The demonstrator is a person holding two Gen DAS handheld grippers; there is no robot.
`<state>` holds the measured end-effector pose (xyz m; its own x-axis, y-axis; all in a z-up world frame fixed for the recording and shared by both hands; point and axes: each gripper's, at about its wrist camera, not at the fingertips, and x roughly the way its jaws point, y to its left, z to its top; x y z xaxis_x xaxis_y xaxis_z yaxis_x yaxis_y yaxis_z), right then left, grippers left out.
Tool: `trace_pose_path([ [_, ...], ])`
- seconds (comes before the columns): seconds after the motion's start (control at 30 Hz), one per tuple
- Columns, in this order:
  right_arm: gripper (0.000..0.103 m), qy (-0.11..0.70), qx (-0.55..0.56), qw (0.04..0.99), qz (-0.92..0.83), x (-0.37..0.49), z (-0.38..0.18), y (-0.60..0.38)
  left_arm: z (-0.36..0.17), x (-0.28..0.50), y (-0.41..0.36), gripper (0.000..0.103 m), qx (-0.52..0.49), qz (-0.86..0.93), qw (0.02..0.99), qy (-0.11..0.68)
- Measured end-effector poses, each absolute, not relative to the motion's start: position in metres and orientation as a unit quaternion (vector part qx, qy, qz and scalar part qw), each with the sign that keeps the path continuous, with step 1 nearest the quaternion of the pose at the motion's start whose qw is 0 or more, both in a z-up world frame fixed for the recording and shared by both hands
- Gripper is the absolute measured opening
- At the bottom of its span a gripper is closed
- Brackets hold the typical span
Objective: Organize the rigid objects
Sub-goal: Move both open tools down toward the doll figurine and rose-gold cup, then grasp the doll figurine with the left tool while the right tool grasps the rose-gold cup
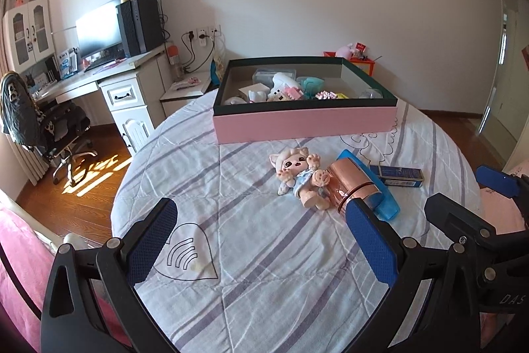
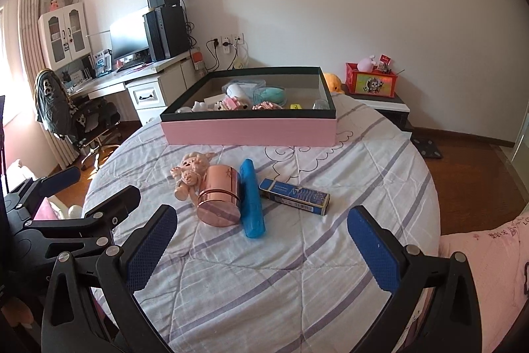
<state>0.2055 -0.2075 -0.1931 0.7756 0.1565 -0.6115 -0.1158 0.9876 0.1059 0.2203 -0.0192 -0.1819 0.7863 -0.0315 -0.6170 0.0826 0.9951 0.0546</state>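
The bed (image 2: 297, 270) carries a pink box (image 2: 251, 129), already part-filled, at its far side. Nearer lie four loose items in a row: plush doll (image 2: 190, 171), copper jar (image 2: 220, 199) on its side, blue case (image 2: 252, 200), dark-blue carton (image 2: 294, 196). The jar touches doll and case. Both grippers, left (image 1: 264, 240) and right (image 2: 263, 248), hover spread wide and empty. The carton, lying apart, looks the easiest first pick (the doll is soft, so probably skip it): close across its narrow faces.
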Motion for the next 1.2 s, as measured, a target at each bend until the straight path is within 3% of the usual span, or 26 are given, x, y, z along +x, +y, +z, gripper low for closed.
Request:
trace_pose_path([
  [0.63, 0.103, 0.369, 0.040, 0.925, 0.074, 0.266, -0.236, -0.220, -0.223, 0.301, -0.040, 0.103, 0.055, -0.028, 0.922, 0.382],
  [0.87, 0.103, 0.373, 0.045, 0.925, 0.063, 0.271, -0.239, -0.227, -0.247, 0.337, -0.048, 0.103, 0.055, -0.041, 0.891, 0.449],
  [0.9, 0.103, 0.372, 0.045, 0.925, 0.063, 0.270, -0.239, -0.227, -0.246, 0.338, -0.048, 0.101, 0.053, -0.045, 0.892, 0.447],
  [1.07, 0.103, 0.372, 0.041, 0.925, 0.063, 0.269, -0.237, -0.224, -0.241, 0.333, -0.057, 0.056, 0.054, -0.091, 0.897, 0.429],
  [1.2, 0.103, 0.369, 0.035, 0.926, 0.069, 0.265, -0.233, -0.216, -0.238, 0.322, -0.056, 0.046, 0.054, -0.092, 0.900, 0.422],
])
